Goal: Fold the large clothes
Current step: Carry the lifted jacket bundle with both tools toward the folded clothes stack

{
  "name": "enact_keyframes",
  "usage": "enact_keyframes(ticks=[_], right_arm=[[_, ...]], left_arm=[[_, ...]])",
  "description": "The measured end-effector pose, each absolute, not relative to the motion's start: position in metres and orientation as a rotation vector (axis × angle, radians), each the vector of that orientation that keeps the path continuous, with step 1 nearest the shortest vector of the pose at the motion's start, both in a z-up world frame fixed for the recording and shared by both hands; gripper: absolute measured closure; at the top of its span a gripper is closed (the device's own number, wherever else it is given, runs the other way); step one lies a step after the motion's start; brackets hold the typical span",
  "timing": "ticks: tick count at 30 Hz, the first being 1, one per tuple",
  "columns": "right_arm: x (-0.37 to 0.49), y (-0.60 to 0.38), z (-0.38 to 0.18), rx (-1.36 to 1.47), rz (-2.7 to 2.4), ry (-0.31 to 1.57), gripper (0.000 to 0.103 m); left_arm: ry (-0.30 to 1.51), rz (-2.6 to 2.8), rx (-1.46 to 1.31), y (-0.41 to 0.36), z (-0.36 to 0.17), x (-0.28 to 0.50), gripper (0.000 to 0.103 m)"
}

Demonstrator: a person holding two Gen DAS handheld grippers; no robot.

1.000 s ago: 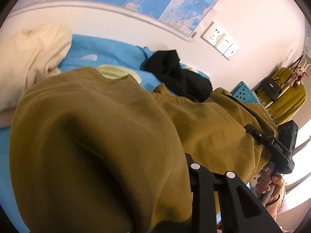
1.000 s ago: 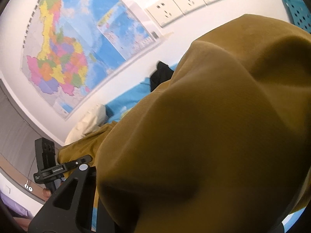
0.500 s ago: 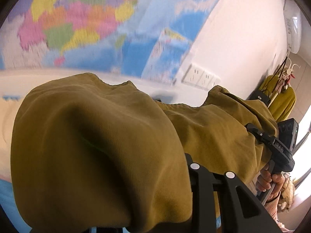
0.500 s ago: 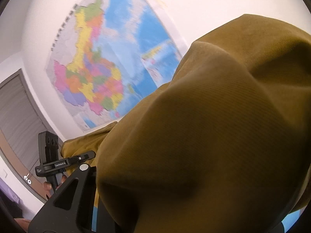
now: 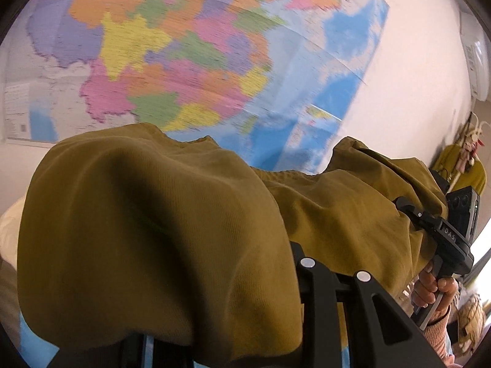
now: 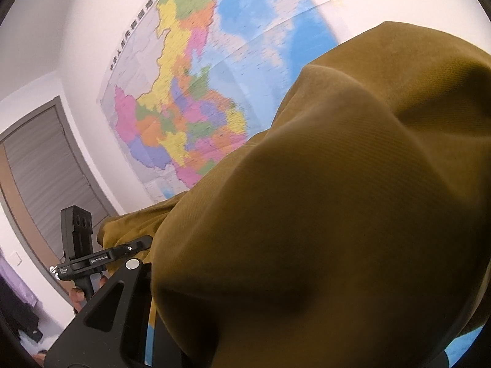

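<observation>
An olive-brown corduroy garment (image 5: 159,230) hangs between my two grippers, held high in front of the wall. It drapes over my left gripper (image 5: 233,331) and hides the fingertips. In the right wrist view the same garment (image 6: 322,214) covers my right gripper (image 6: 233,337) in the same way. Each gripper is shut on a bunched edge of the cloth. The right gripper also shows in the left wrist view (image 5: 442,236), and the left gripper in the right wrist view (image 6: 101,257).
A large coloured wall map (image 5: 184,49) fills the wall ahead and also shows in the right wrist view (image 6: 190,104). A grey door (image 6: 46,178) stands to the left. A clothes rack with a yellow garment (image 5: 466,168) and an air conditioner (image 5: 475,61) are at the right.
Both grippers have lifted the garment and tilted upward. The bed, the black clothing and the wall sockets have dropped out of view, and the map now fills the background.
</observation>
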State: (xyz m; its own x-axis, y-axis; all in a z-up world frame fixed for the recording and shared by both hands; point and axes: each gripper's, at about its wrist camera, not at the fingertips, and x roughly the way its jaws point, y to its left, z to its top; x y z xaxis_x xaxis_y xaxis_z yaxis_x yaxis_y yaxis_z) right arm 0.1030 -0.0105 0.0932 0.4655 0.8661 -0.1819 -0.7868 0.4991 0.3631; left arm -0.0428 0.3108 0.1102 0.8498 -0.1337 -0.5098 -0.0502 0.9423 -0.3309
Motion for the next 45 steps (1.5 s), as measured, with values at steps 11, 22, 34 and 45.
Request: enact_keyframes(ticks=[11, 22, 34, 45], right_arm=[[0.133, 0.044, 0.095, 0.194, 1.122, 0.398, 0.074], [0.122, 0.083, 0.095, 0.142, 1.196, 0.438, 0.074], [0.133, 0.114, 0.086, 0.106, 1.236, 0.496, 0.074], [0.132, 0.128, 0.064, 0.042, 1.236, 0.532, 0.074]], left_arm=[[0.518, 0.086, -0.364, 0.371, 0.117, -0.062, 0.076], [0.506, 0.214, -0.396, 0.44, 0.115, -0.076, 0.076], [0.525, 0.353, -0.433, 0.52, 0.108, -0.08, 0.076], [0.526, 0.459, -0.434, 0.581, 0.089, -0.063, 0.077]])
